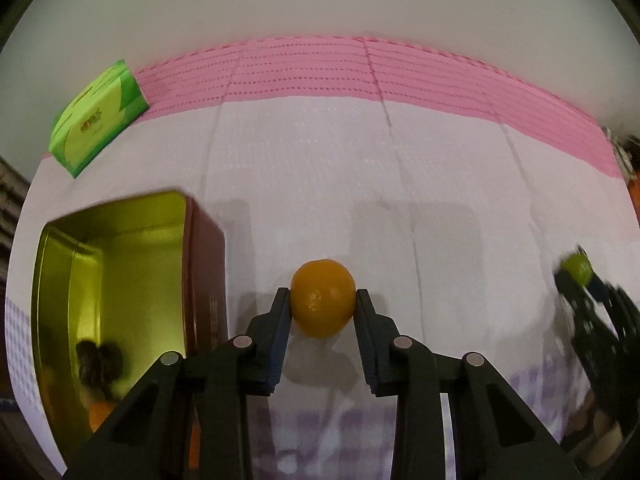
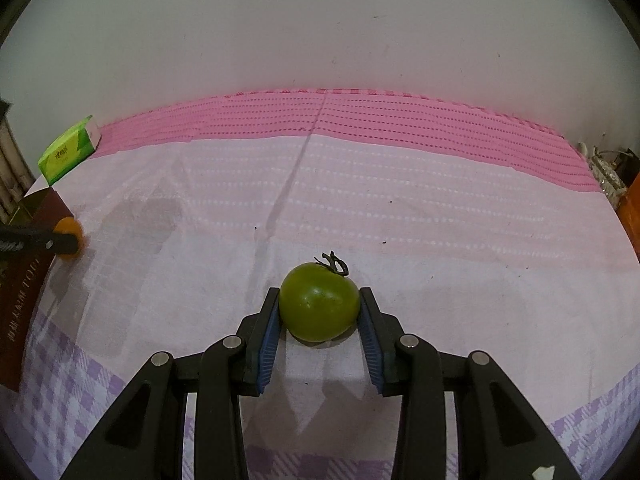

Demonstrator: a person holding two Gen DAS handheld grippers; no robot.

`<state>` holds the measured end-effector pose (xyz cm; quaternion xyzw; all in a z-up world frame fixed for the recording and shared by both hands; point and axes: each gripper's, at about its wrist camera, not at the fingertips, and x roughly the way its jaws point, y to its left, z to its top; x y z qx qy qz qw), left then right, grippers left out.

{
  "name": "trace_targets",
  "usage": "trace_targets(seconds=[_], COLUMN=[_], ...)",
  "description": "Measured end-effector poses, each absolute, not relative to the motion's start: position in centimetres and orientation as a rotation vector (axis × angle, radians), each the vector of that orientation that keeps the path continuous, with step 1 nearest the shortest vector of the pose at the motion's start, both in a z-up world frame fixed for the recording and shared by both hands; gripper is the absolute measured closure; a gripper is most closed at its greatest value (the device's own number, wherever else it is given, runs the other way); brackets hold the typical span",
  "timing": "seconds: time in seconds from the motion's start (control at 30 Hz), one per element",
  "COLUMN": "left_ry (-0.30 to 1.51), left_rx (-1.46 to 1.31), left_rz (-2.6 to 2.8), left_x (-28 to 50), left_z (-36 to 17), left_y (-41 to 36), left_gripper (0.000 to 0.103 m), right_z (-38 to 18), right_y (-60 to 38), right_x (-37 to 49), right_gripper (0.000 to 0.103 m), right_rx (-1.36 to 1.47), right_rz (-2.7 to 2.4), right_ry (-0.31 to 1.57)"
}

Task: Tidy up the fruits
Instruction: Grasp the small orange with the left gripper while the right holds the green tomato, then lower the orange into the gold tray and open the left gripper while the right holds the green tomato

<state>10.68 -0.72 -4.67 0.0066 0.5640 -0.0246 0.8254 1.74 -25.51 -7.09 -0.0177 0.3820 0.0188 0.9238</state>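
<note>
Left gripper (image 1: 322, 300) gripping orange fruit (image 1: 322, 298); right gripper (image 2: 319, 307) gripping green tomato (image 2: 319, 306). Both hanging above the worktop (image 2: 440, 240). Tin (image 1: 120, 264) beside my left; neither is boxed yet.

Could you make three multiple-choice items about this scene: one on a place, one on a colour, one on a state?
1. Where is the tin relative to the orange in the left wrist view?
A. Left of it
B. Right of it
C. Behind it

2. What colour is the fruit at the right gripper?
A. Red
B. Green
C. Purple

3. How do the left gripper's jaws stand?
A. Wide open, nothing between
B. Shut on the orange
C. Shut on the tissue pack

Answers:
1 A, the open tin sits left of the orange.
2 B, the tomato is green with a dry stem.
3 B, both jaws press the orange's sides.
</note>
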Motion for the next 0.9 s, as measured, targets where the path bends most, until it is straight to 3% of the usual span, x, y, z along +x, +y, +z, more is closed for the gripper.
trace_targets(seconds=[0.5,0.9], left_ry=[1.112,1.051], left_rx=[-0.039,-0.028], left_rz=[0.008,0.234], left_x=[1.4,-0.9], left_z=[0.9,4.2], left_y=[4.2,13.8], left_gripper=[0.071,0.071], right_z=[-7.0,-7.0], right_y=[-25.3,-25.3], right_x=[1.7,1.7], right_gripper=[0.067,0.067], right_rx=[-0.053,-0.052], right_rz=[0.025,0.026], right_ry=[0.786,0.786])
